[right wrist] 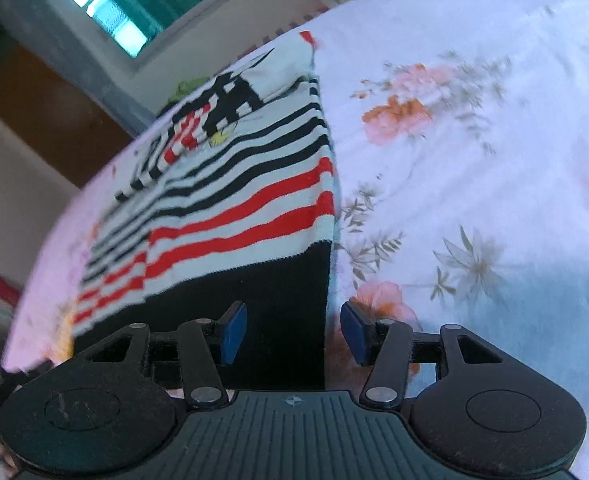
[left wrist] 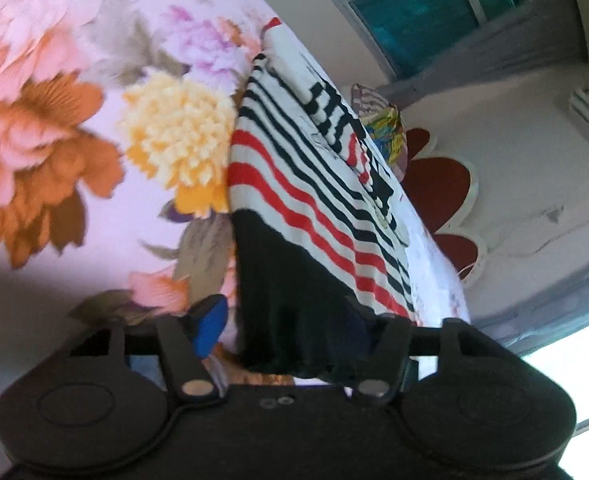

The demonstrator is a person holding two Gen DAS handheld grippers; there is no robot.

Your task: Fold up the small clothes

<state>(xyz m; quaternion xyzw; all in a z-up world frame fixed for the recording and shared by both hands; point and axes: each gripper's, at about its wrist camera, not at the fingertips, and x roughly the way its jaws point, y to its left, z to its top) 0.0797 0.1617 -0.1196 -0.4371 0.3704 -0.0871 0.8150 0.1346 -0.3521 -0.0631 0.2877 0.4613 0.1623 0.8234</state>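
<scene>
A small garment with black and red stripes on white and a black hem band lies on the flowered bedsheet, in the left wrist view point(left wrist: 306, 184) and the right wrist view point(right wrist: 230, 184). My left gripper point(left wrist: 286, 328) is open, its blue pads point(left wrist: 210, 328) apart, with the black hem point(left wrist: 294, 304) lying between them and partly hiding the right pad. My right gripper point(right wrist: 294, 332) is open, its blue pads point(right wrist: 234, 332) on either side of the black hem's right corner point(right wrist: 286, 304). Neither gripper is closed on the cloth.
The bedsheet point(left wrist: 94, 120) with large flowers spreads to the left of the garment, and a paler flowered part point(right wrist: 474, 160) to its right. A patterned cushion point(left wrist: 382, 124) lies beyond the garment. A window with green panes point(right wrist: 134, 4) and a wall are behind the bed.
</scene>
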